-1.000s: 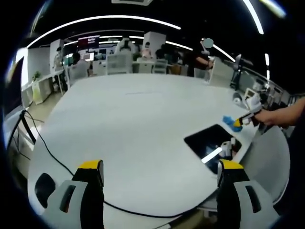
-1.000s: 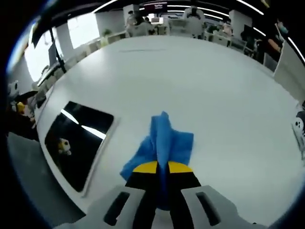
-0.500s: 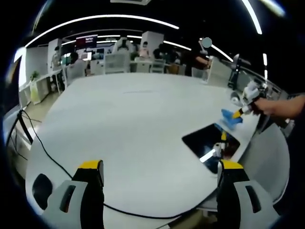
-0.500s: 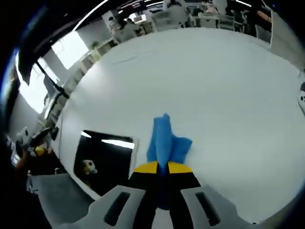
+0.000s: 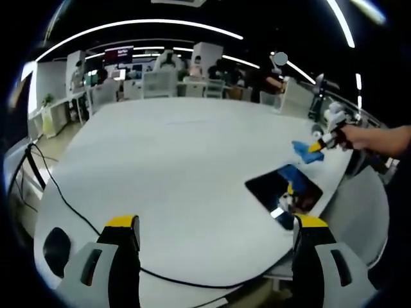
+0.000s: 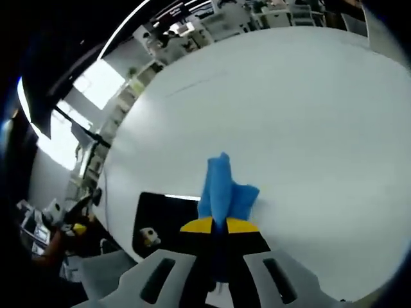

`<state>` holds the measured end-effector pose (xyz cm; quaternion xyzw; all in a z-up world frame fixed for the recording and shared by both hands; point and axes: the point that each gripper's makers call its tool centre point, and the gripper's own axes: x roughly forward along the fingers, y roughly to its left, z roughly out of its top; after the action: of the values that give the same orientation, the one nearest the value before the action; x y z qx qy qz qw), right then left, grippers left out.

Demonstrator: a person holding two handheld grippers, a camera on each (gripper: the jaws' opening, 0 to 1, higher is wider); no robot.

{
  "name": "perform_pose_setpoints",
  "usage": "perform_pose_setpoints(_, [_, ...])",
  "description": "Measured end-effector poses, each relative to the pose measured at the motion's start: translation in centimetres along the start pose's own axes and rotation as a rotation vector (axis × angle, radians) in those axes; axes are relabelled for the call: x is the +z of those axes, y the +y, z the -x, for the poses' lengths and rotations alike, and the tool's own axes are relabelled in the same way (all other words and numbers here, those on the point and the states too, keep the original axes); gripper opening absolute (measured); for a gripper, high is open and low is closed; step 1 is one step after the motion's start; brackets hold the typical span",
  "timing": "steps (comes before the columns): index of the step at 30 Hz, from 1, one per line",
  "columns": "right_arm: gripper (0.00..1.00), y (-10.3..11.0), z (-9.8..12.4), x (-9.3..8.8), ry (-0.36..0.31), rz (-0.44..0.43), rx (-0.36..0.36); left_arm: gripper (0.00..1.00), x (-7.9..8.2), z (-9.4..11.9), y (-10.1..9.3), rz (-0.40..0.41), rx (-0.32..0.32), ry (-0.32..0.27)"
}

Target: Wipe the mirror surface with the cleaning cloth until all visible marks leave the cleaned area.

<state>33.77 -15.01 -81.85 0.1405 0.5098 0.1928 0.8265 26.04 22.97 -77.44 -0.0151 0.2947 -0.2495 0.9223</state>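
Note:
A dark rectangular mirror (image 5: 284, 192) lies flat on the white table (image 5: 173, 167) near its right edge. In the right gripper view the mirror (image 6: 164, 221) sits low and left of the cloth. A blue cleaning cloth (image 6: 225, 189) hangs from my right gripper (image 6: 217, 224), which is shut on it and held above the table. In the left gripper view that cloth (image 5: 302, 149) and my right gripper (image 5: 316, 146) hover just beyond the mirror's far end, held by a person's arm (image 5: 379, 138). My left gripper (image 5: 215, 224) stands open, well short of the mirror, with nothing between its jaws.
A black cable (image 5: 77, 218) runs across the table's near left part. Office desks, chairs and people (image 5: 167, 77) line the far side of the room. A small white object (image 5: 319, 130) sits on the table's right edge beyond the mirror.
My right gripper has lifted and drawn back from the mirror's far end with the cloth in it, tilting as it went. The left gripper has barely moved.

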Motion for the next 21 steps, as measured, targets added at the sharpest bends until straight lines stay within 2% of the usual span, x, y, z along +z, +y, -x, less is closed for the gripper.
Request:
perform_pose_setpoints(2, [0.00,0.7,-1.6,-0.2,0.025,0.016,-0.004,1.00,-0.2,0.3,0.4,0.004,0.008,0.001])
perform_pose_setpoints(4, [0.00,0.2,-3.1,-0.9,0.069,0.033,-0.054,1.00,-0.3,0.6,0.7,0.007,0.017,0.006])
perform_pose_setpoints(6, [0.00,-0.3,-4.8,-2.1,0.118,0.066,-0.099,1.00,-0.4,0.7,0.7,0.007,0.020,0.008])
perform_pose_setpoints(7, [0.00,-0.8,-5.7,-3.2,0.164,0.107,-0.122,1.00,-0.4,0.8,0.8,0.007,0.021,0.007])
perform_pose_setpoints(8, [0.00,0.3,-5.4,-2.1,0.089,0.131,-0.082,1.00,-0.5,0.8,0.8,0.008,0.022,0.007])
perform_pose_setpoints(9, [0.00,1.0,-3.4,-3.0,0.123,0.038,-0.126,1.00,-0.5,0.9,0.9,0.009,0.024,0.007])
perform_pose_setpoints(10, [0.00,1.5,-2.6,-3.4,0.142,0.094,-0.114,1.00,-0.6,0.9,1.0,0.011,0.027,0.005])
perform_pose_setpoints(11, [0.00,0.2,-4.5,-2.6,0.141,0.107,-0.113,1.00,-0.6,1.0,1.1,0.014,0.029,0.005])
perform_pose_setpoints(17, [0.00,-0.8,-5.6,-2.2,0.150,0.106,-0.138,1.00,-1.2,1.0,1.1,0.013,0.025,0.017])
perform_pose_setpoints(20, [0.00,0.3,-6.2,-2.1,0.140,0.125,-0.134,1.00,-1.3,1.0,1.3,0.011,0.024,0.022])
perform_pose_setpoints(21, [0.00,1.3,-5.9,-2.0,0.128,0.155,-0.145,1.00,-1.4,1.0,1.4,0.008,0.024,0.027])
